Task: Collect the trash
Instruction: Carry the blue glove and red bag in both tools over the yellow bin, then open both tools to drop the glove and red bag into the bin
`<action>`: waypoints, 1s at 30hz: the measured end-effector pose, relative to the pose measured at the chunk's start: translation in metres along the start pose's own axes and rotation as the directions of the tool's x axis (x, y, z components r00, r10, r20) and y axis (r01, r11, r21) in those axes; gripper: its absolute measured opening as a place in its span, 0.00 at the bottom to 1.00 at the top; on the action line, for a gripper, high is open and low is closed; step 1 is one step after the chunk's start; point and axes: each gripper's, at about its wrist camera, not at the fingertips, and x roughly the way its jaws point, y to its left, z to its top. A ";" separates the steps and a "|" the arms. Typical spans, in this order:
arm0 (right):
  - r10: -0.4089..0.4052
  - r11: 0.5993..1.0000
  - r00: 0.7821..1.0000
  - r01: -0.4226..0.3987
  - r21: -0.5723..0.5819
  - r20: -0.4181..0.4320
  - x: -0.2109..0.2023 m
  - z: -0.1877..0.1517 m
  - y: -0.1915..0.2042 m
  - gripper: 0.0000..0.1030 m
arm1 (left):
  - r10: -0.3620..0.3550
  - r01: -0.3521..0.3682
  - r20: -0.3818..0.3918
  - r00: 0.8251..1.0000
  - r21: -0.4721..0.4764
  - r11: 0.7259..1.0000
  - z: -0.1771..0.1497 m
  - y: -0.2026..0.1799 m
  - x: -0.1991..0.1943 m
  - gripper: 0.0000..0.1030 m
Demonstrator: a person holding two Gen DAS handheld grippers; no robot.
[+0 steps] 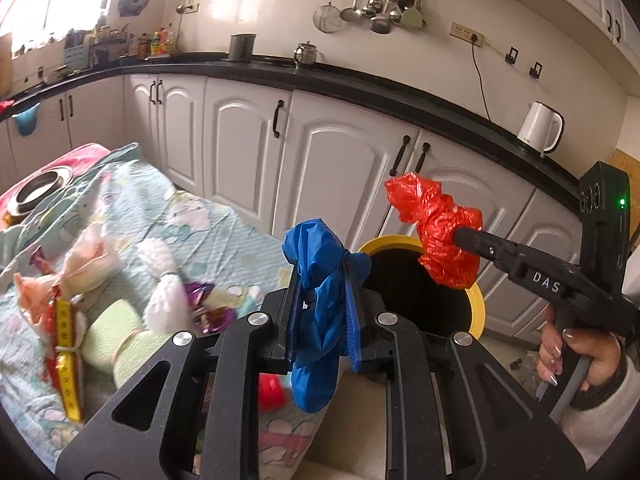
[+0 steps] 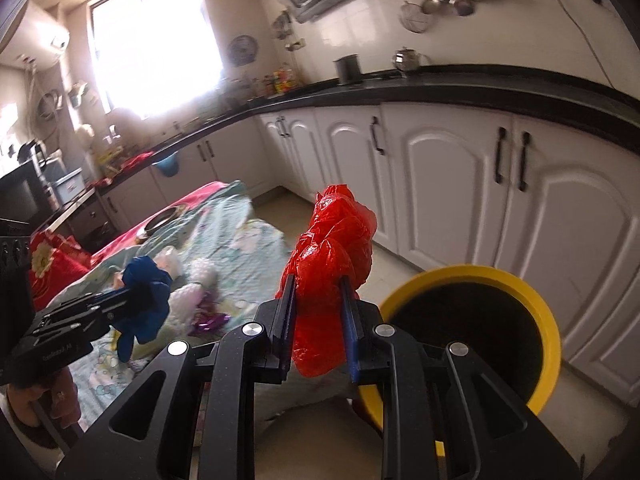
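Left hand-held gripper (image 1: 322, 300): you had its jaws pressed together on a crumpled blue plastic bag (image 1: 320, 312), low in the centre of the left wrist view; the bag bulged above the fingers and hung down below them.
Right hand-held gripper (image 2: 320, 312): you had it clamped on a crumpled red plastic bag (image 2: 332, 280), jaws narrowed around the wad, which stuck up above the fingers and sagged below.
Red bag's place: in the left wrist view it hung at centre right, over the far rim of the bin.
Bin (image 2: 548, 340): yellow-rimmed with a dark inside, lower right of the right wrist view, standing on the floor before the white cabinets (image 2: 440, 184).
Your right hand (image 1: 580, 356): wrapped round the handle at the lower right edge of the left wrist view.
Remaining trash (image 1: 64, 344): wrappers and bundled bags lay on the patterned tabletop (image 1: 192, 216) at the lower left.
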 end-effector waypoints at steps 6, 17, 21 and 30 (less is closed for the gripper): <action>-0.055 0.998 0.998 0.055 0.038 -0.007 -0.003 -0.009 -0.026 0.19 | -0.014 0.015 -0.024 1.000 0.013 1.000 0.004 -0.015 0.020 0.13; -0.130 0.984 0.990 0.136 0.118 -0.054 0.001 -0.030 -0.067 0.19 | -0.056 0.060 -0.083 0.995 0.046 0.997 0.004 -0.049 0.066 0.13; -0.146 0.976 0.986 0.156 0.149 -0.077 0.003 -0.037 -0.081 0.19 | -0.071 0.077 -0.110 0.991 0.054 0.996 0.004 -0.062 0.083 0.13; -0.162 0.960 0.978 0.187 0.207 -0.135 0.011 -0.055 -0.110 0.19 | -0.103 0.118 -0.168 0.980 0.081 0.990 0.001 -0.086 0.124 0.13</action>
